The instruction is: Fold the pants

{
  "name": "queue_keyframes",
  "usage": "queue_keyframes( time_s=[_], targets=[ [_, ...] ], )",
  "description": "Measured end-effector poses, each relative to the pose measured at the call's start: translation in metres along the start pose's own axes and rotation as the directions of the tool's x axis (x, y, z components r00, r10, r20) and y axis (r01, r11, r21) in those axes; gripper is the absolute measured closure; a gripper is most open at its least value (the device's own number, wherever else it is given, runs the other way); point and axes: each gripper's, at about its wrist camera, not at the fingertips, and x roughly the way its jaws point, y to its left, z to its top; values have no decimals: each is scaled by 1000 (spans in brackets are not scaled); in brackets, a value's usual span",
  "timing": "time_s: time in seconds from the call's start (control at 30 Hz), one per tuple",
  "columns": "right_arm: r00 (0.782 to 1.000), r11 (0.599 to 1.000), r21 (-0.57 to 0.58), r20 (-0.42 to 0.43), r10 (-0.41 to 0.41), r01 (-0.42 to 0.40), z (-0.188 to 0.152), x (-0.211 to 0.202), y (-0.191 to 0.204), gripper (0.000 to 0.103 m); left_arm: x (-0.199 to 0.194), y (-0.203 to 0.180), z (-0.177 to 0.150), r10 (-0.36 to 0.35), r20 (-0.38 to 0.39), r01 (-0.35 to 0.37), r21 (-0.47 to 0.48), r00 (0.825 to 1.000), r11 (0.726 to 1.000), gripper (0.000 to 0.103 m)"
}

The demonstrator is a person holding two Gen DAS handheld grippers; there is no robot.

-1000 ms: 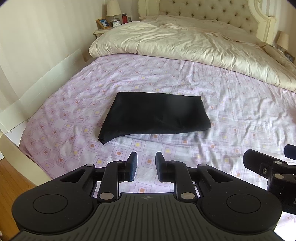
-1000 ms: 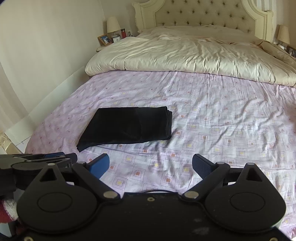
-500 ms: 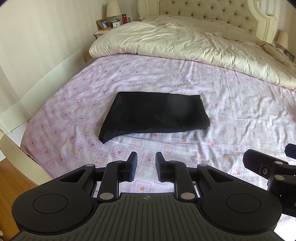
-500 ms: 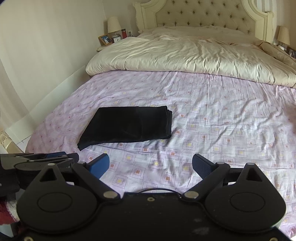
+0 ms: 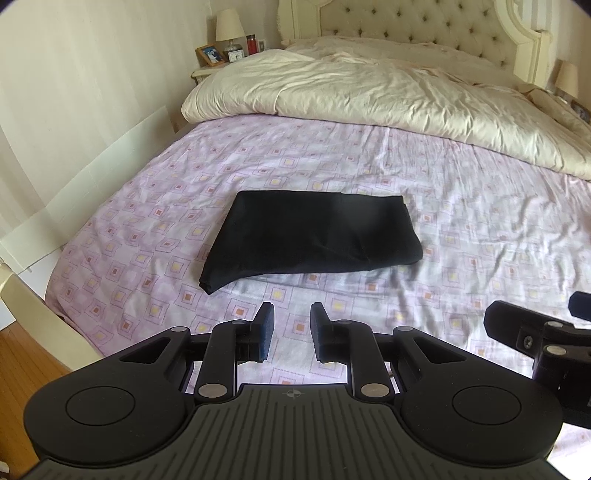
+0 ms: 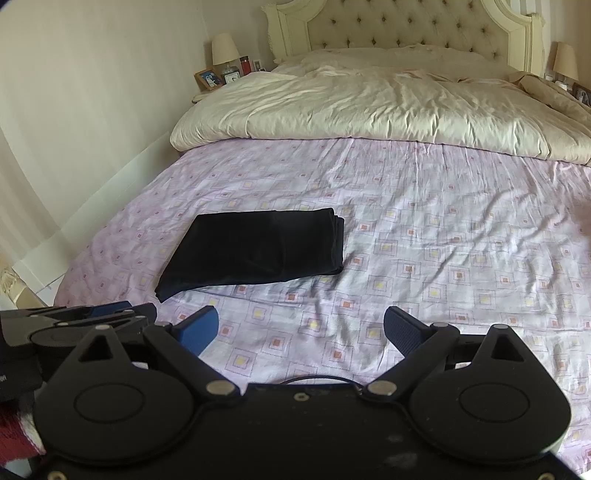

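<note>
The black pants (image 5: pixel 314 236) lie folded into a flat rectangle on the pink patterned bed sheet (image 5: pixel 480 229); they also show in the right wrist view (image 6: pixel 255 251). My left gripper (image 5: pixel 291 325) hovers in front of the pants, near the bed's foot, its jaws a small gap apart and empty. My right gripper (image 6: pixel 301 328) is wide open and empty, to the right of the left one and farther back from the pants. The right gripper's edge shows in the left wrist view (image 5: pixel 535 332).
A cream duvet (image 6: pixel 388 110) is bunched across the head half of the bed, below a tufted headboard (image 6: pixel 406 26). A nightstand with lamp (image 5: pixel 229 26), photo frame and clock stands at the far left. The wall runs along the bed's left side.
Both grippers have drawn back slightly and lifted a little; the pants lie unchanged. Jaw openings are the same.
</note>
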Motion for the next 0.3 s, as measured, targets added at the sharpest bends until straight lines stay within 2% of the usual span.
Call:
queue_keyframes(
  time_s=[0.3],
  targets=[
    [1000, 1000, 14, -8, 6, -5, 4, 7, -7, 1, 0, -7, 4, 21, 58, -23, 31, 998, 999, 82]
  ],
)
